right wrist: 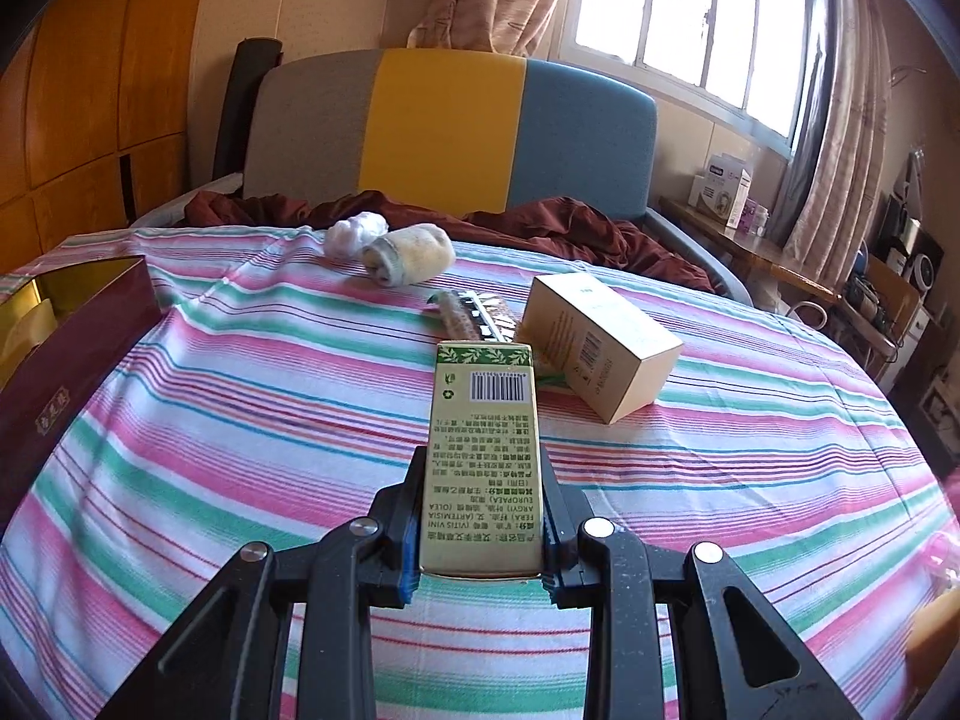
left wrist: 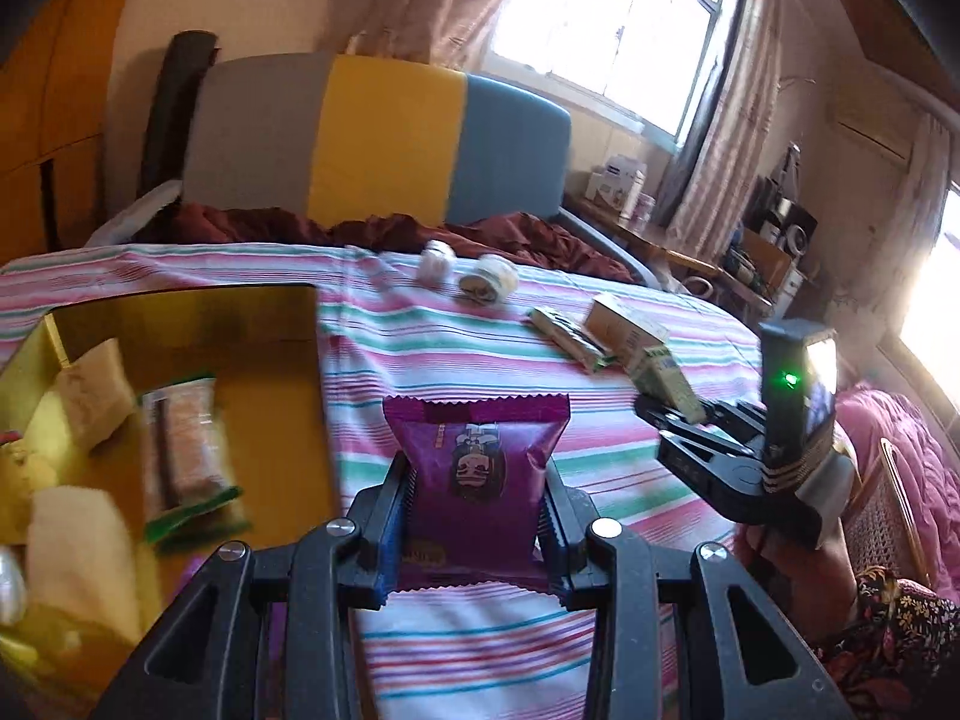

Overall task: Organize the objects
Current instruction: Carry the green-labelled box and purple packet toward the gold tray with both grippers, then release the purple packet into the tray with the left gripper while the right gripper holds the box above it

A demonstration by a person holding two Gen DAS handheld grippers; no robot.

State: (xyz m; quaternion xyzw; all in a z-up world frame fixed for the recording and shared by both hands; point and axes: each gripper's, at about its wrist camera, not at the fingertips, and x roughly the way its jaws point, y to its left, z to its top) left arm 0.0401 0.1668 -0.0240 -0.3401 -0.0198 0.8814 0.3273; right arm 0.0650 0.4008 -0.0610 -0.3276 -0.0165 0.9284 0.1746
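Note:
My left gripper (left wrist: 477, 483) is shut on a purple snack packet (left wrist: 477, 462), held above the striped bedspread just right of the open gold-lined box (left wrist: 300, 312). That box holds a green-edged wrapped snack (left wrist: 186, 450) and pale packets. My right gripper (right wrist: 483, 495) is shut on a narrow green-and-cream carton (right wrist: 483, 456) with a barcode, lifted over the bed. In the left wrist view the right gripper (left wrist: 672, 414) shows at the right with the same carton (left wrist: 666, 384). On the bed lie a cream box (right wrist: 594, 342), a flat wrapped bar (right wrist: 474, 309), a rolled cloth (right wrist: 411, 258) and a white wad (right wrist: 354, 234).
The box's maroon outer wall (right wrist: 66, 384) stands at the bed's left edge. A dark red blanket (right wrist: 540, 222) is bunched below the grey, yellow and blue headboard (right wrist: 444, 126). A cluttered wooden side table (right wrist: 756, 252) runs along the right under the window. A person's patterned sleeve (left wrist: 900, 630) is at lower right.

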